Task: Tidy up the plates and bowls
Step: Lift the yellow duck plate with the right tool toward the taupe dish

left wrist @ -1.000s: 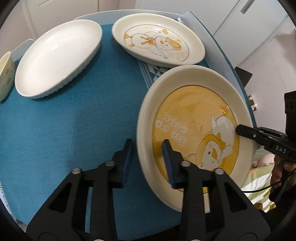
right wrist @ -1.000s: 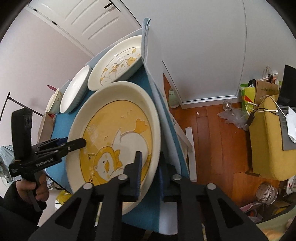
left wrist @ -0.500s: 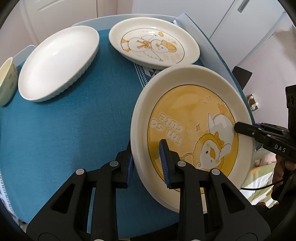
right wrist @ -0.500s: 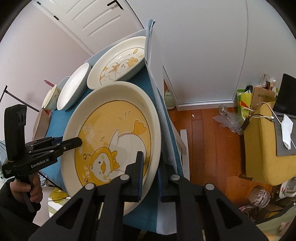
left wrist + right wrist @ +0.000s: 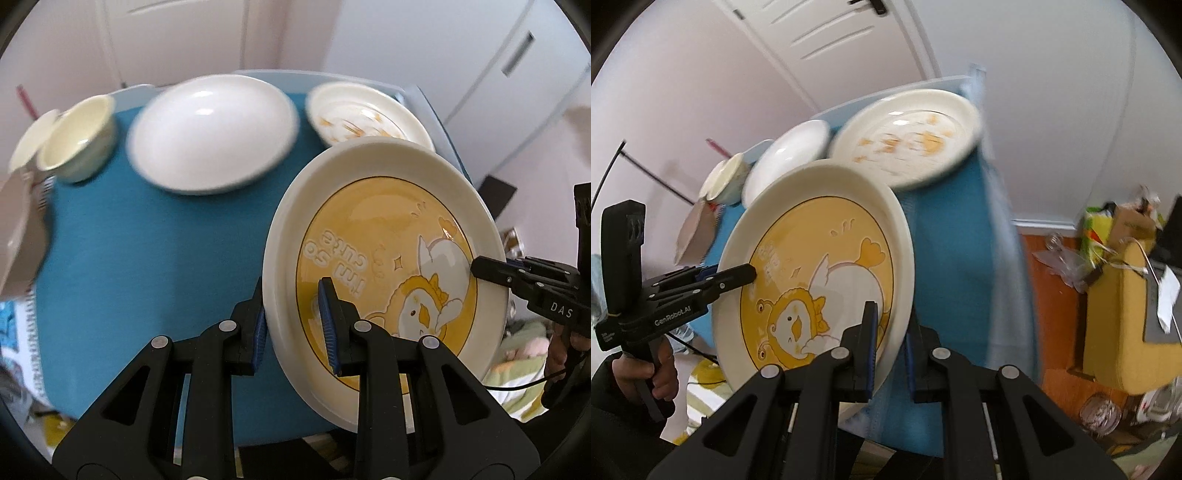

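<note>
The left gripper [image 5: 293, 325] and the right gripper [image 5: 889, 345] are each gripping opposite rim edges of the round cream plate with a yellow duck centre [image 5: 384, 258], tilted above the near right of the blue-clothed table [image 5: 147, 258]. Farther off, a plain white oval dish [image 5: 212, 131], a small cream bowl [image 5: 79, 142] and another duck-print plate [image 5: 365, 114] are sitting.
</note>
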Available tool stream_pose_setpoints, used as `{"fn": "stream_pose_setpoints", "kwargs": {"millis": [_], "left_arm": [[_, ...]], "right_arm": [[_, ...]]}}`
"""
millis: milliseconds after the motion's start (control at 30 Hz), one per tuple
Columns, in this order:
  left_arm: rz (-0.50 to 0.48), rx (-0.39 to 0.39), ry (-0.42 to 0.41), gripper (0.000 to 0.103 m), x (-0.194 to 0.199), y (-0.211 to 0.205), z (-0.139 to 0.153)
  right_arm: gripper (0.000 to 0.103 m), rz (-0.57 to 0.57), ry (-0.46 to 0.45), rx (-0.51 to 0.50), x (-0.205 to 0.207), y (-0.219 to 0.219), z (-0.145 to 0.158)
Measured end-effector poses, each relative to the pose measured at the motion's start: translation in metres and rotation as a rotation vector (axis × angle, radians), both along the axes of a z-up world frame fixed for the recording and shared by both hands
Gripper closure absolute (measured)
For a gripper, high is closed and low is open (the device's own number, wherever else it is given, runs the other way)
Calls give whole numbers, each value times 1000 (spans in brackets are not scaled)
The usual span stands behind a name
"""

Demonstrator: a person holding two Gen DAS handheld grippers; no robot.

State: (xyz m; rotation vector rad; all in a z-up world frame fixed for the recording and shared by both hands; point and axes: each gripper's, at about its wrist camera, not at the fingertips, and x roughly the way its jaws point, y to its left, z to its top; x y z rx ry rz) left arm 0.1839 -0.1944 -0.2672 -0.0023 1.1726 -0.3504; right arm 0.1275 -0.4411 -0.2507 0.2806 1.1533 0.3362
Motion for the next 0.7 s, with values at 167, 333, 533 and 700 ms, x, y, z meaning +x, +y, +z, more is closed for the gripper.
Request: {"fn": "stream_pose_setpoints", "kwargs": {"millis": [167, 333, 533, 700], "left_arm": [[69, 7, -14, 80, -2, 56, 11], [128, 12, -5, 80, -3, 124, 14], [156, 20, 23, 80, -7, 188, 3], [175, 19, 53, 80, -4, 236, -19]], "right_arm": [[91, 66, -28, 12, 14, 50, 10], [91, 131, -31, 17, 25, 110, 10], [91, 170, -6, 15, 35, 177, -1], [91, 185, 13, -6, 40, 224, -16]]}}
